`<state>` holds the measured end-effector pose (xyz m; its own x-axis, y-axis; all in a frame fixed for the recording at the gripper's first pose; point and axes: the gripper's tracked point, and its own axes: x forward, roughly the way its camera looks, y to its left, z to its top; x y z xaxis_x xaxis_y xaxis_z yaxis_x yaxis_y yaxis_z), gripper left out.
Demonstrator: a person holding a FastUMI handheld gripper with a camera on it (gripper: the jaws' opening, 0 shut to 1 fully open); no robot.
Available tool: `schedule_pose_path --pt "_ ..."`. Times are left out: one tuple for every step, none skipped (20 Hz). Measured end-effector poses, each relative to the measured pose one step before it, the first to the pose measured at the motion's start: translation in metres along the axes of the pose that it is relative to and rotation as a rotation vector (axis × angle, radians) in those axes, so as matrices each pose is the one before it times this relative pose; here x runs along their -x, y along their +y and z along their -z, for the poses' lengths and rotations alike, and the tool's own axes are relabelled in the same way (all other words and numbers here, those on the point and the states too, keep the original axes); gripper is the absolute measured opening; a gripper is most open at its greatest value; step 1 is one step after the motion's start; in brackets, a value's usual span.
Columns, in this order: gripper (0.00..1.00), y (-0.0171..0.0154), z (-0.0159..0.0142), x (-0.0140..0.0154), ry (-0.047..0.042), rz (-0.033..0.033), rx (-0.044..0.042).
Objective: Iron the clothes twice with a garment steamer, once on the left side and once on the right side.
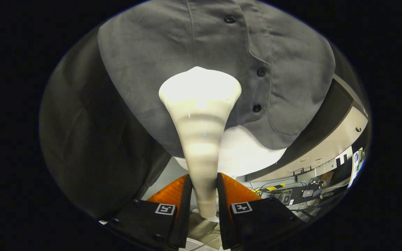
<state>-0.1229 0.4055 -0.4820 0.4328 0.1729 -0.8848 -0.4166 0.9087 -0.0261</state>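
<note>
Your gripper [203, 195] clamped the steamer [201, 115] handle, its long axis pointing ahead, head against the shirt [152, 69] beside the button placket.

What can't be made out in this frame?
- Steamer face: turned toward the grey shirt, so contact or a gap can't be told, gripper view.
- Steamer handle base: hidden between the hand-held gripper fingers, which clamp it.
- Shirt collar: cut off by the view's edge.
- Background desk clutter: too small.
</note>
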Motion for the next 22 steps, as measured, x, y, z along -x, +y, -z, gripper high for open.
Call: schedule_pose_path --pt "0.44 -0.00084 0.00249 -0.00199 0.00888 0.00031 -0.00242" --pt "0.44 -0.00117 0.00454 -0.00284 0.00863 0.0001 -0.00175" --pt "0.44 -0.0011 0.00369 -0.00264 0.00895 -0.00016 -0.00146" --pt "0.44 -0.0008 0.00318 -0.00165 0.00693 -0.00087 -0.00181" --pt "0.44 -0.00111 0.00305 -0.00203 0.0065 -0.00088 -0.00286" --pt "0.44 -0.00086 0.00305 -0.00228 0.00385 -0.00079 -0.00385" --pt "0.44 -0.00116 0.00251 -0.00229 0.00382 0.00085 -0.00253" --pt "0.44 -0.00096 0.00357 -0.00205 0.0036 -0.00053 -0.00117" --pt "0.44 -0.00043 0.00147 -0.00087 0.00275 -0.00224 -0.00203" --pt "0.44 -0.00027 0.00172 -0.00029 0.00328 -0.00217 -0.00184" --pt "0.44 -0.0008 0.00116 -0.0011 0.00244 -0.00221 -0.00167" --pt "0.44 -0.00117 0.00149 -0.00096 0.00235 -0.00239 -0.00244" --pt "0.44 -0.00054 0.00064 0.00027 0.00141 -0.00342 -0.00088" --pt "0.44 -0.00007 0.00088 0.00066 0.00088 -0.00472 0.0015" --pt "0.44 -0.00112 0.00002 0.00063 0.00113 -0.00565 0.00239" --pt "0.44 -0.00089 -0.0002 0.00268 0.00031 -0.00652 0.0029" --pt "0.44 -0.00232 0.0001 0.00184 0.00204 -0.00573 0.002" --pt "0.44 -0.00121 -0.00039 0.00268 0.00229 -0.00482 0.00075" --pt "0.44 -0.00097 -0.00143 0.00323 0.00394 -0.00948 0.00367" --pt "0.44 -0.00052 -0.00059 0.00188 0.00263 -0.009 0.00304" --pt "0.45 -0.00076 -0.00039 0.00415 0.00155 -0.00985 0.0038" --pt "0.45 -0.00171 -0.00001 0.00419 -0.00308 -0.00743 0.0007"
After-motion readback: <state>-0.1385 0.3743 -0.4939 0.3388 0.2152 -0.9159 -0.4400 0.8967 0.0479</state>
